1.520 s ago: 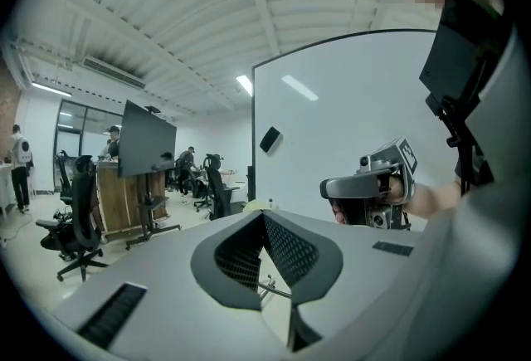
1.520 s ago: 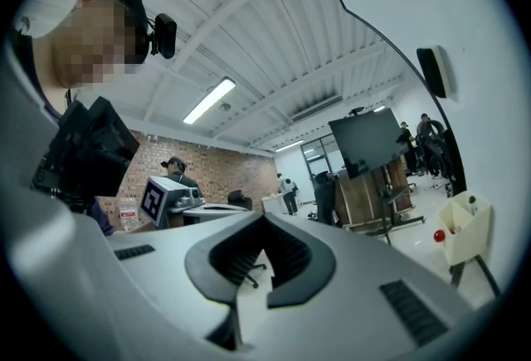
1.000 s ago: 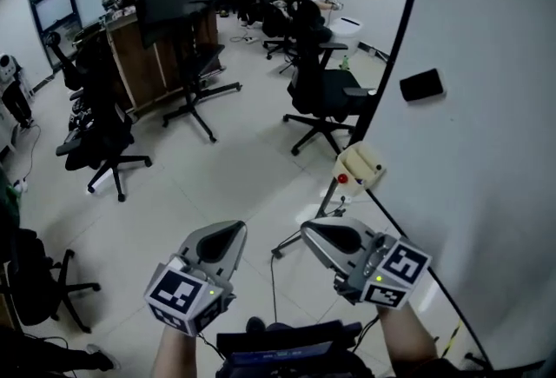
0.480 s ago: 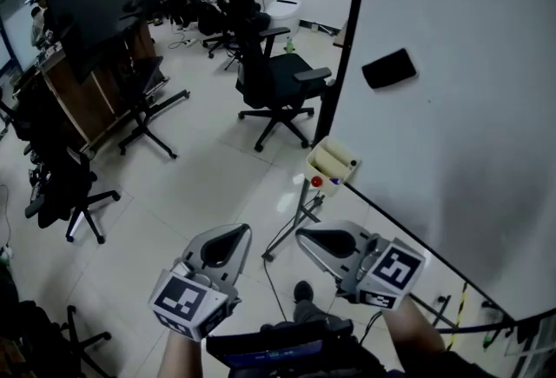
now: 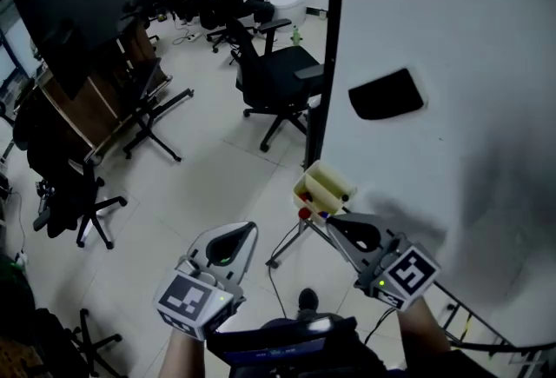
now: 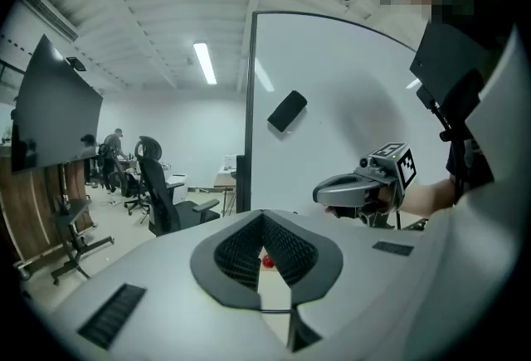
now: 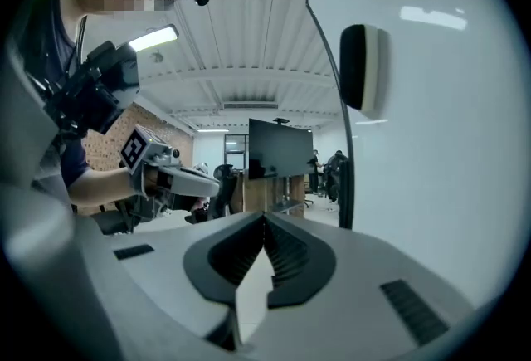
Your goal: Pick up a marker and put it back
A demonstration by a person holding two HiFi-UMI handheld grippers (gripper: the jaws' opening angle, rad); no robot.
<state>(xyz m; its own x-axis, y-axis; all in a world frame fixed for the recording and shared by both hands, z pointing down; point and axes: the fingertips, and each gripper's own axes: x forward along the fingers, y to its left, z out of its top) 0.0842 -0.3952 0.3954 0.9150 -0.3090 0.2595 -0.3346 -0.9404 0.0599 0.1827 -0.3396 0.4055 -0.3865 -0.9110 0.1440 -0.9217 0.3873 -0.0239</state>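
Head view: left gripper [image 5: 244, 233] at seven o'clock, right gripper [image 5: 340, 225] at five, both with fingers together and empty; a red-tipped marker [image 5: 304, 213] shows just under the cream holder [image 5: 323, 185] at the whiteboard [image 5: 469, 20] edge, near the right gripper's eleven o'clock.

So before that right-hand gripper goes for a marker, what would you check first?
1. Right gripper empty: ok, nothing between its jaws.
2. Its jaws apart, ready to take a marker: not ok, they are together.
3. Marker in sight: ok, a red-capped marker shows at the pale yellow plastic holder by the white board's lower corner.
4. Right gripper lined up on it: cannot tell; it is close in the head view, but its own view does not show the holder.
5. Left gripper out of the way: ok, off to the side over the floor, jaws together, empty.
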